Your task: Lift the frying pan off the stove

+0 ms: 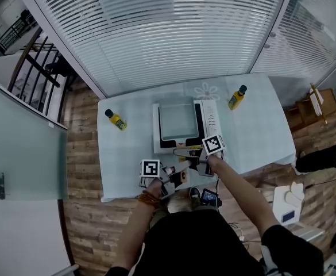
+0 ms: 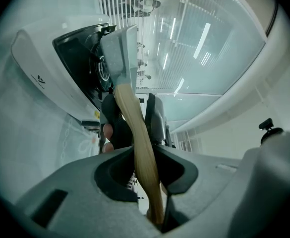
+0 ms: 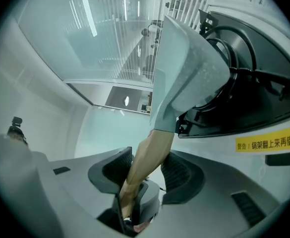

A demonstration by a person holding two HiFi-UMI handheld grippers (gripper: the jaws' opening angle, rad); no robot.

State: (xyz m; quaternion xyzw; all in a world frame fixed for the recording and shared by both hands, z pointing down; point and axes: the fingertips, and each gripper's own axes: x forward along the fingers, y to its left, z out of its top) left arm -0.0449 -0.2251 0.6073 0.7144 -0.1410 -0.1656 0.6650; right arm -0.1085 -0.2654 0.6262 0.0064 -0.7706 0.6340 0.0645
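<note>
A square grey frying pan rests over the burner of a white portable stove in the middle of the table. Its wooden handle points toward me. My left gripper and right gripper both meet at that handle. In the left gripper view the handle runs from the throat of the left gripper up to the pan, pads closed on it. In the right gripper view the right gripper clasps the handle just below the pan.
Two yellow bottles with black caps stand on the light tablecloth, one at the left and one at the back right. The table's front edge is right behind the grippers. A yellow warning label marks the stove's side.
</note>
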